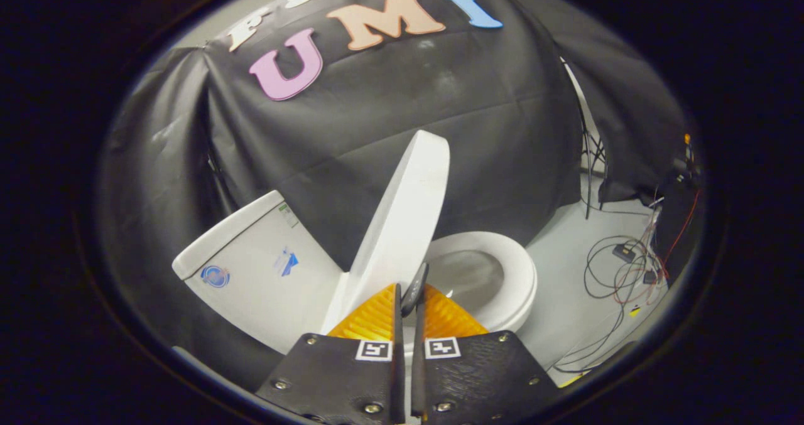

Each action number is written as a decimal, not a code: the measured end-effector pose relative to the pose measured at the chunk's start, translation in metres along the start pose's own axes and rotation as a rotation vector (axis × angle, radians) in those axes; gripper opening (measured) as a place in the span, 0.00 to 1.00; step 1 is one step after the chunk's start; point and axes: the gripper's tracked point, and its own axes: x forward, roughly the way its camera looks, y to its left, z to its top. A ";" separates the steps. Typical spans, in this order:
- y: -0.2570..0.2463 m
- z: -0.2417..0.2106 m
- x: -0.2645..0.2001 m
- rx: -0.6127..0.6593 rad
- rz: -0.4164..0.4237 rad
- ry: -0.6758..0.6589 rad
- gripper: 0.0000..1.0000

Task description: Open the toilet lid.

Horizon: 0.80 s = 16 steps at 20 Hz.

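Item: toilet lid point(402, 218), white, raised well off the seat point(502, 274) and tilted steeply up toward the tank point(251, 268), which is seen just beside it, on the side away from the bowl; the open bowl is exposed on the lid's other side

Item: gripper point(409, 299), fingers drawn nearly together, with a thin dark tab or edge at the lid's lower rim seen pinched between them; a grip on the lid's rim is judged, though the exact contact is partly hidden by the fingers themselves

Condition of task: judged mostly done; the lid is not yet seen resting back against the tank

Handling note: the pinch is best kept firm but light while the rim is carried along its hinge arc, up and back toward the tank; the arc should be followed rather than forced, so that the hinge is not twisted; release is advised only once the lid is leaned past upright, lest it fall back onto the seat

Surroundings: cables point(619, 274) lying on the pale floor point(565, 312) beyond the bowl, well apart from the work
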 end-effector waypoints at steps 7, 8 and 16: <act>0.041 0.014 -0.009 -0.175 0.030 -0.047 0.06; 0.047 0.016 -0.009 -0.194 0.034 -0.055 0.06; 0.083 0.020 -0.015 -0.280 0.061 -0.109 0.05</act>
